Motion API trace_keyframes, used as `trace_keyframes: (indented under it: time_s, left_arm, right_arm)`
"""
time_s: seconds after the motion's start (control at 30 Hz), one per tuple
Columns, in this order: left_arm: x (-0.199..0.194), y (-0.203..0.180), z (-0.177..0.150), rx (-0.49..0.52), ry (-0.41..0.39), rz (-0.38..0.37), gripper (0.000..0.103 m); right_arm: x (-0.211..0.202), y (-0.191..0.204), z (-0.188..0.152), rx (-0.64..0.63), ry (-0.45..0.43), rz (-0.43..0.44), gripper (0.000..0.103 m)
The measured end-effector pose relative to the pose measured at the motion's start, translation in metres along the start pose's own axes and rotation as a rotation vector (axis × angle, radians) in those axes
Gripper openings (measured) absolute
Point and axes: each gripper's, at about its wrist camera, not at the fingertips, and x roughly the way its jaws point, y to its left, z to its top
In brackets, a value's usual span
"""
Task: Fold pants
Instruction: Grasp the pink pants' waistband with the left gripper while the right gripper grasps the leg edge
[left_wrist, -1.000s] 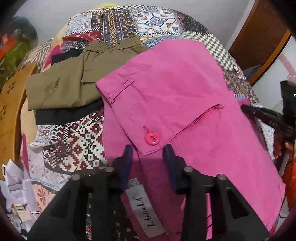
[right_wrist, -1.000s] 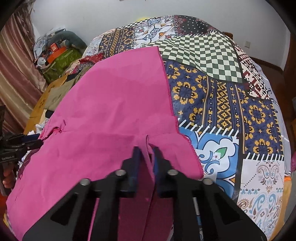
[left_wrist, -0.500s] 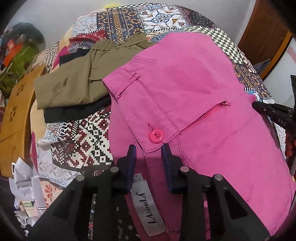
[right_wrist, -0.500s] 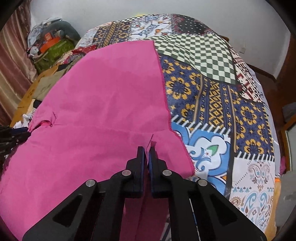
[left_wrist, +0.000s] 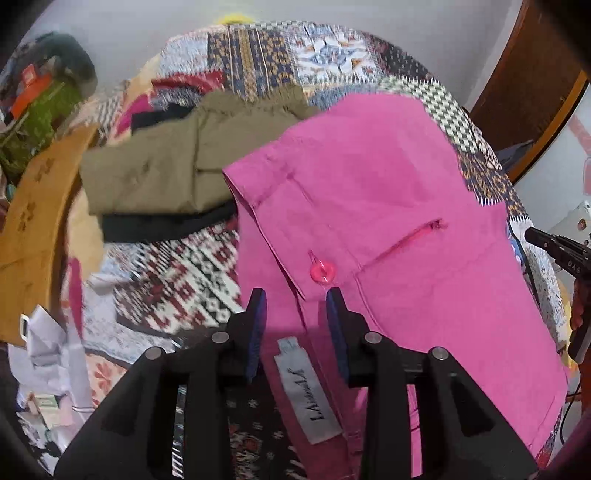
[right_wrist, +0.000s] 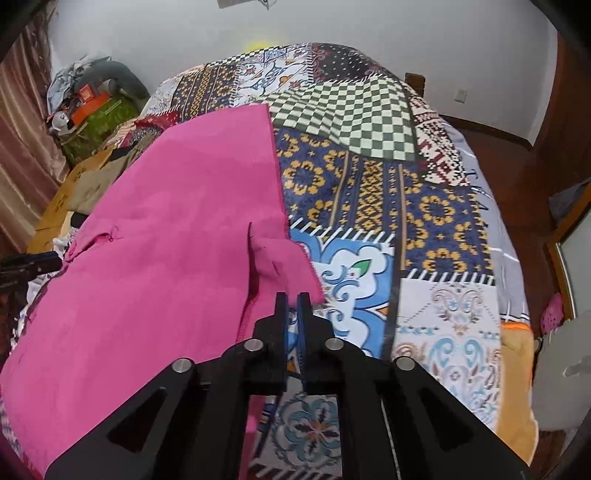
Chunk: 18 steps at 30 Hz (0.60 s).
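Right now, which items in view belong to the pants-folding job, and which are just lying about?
Job:
pink pants
left gripper, open
right gripper, shut, empty

Lying about:
olive garment
black garment
patchwork bedspread
wooden board

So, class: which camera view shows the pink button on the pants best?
The left wrist view: the pink button sits plainly on the waistband, just ahead of the open left gripper. The right wrist view shows only plain pink pants fabric, no button.

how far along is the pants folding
Early. Done: the pink pants lie spread on the patchwork bedspread, beside an already folded olive garment. In hand: nothing; the left gripper is open at the waistband, the right gripper nearly closed, empty. Left: every fold.
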Motion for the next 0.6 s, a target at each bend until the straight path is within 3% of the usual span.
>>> trace_keyframes:
  time_s: [0.1,0.23,0.43,0.6]
  left_arm:
    - [-0.003,0.007,0.012,-0.020,-0.022,-0.005,0.045]
    - [0.008,0.016,0.030,-0.080,-0.014,-0.034,0.057]
    - [0.052,0.018,0.042,-0.130,0.098,-0.115,0.057]
    - [0.066,0.013,0.040,-0.138,0.116,-0.165,0.057]
  right_arm:
    - [0.002,-0.007,0.009,0.030,-0.019,0.000,0.016]
    - [0.010,-0.015,0.014,0.089,-0.029,0.008,0.040]
    - [0.047,-0.018,0.023,0.114,0.039,0.039,0.041]
    - [0.068,-0.015,0.017,0.132,0.104,0.105,0.041]
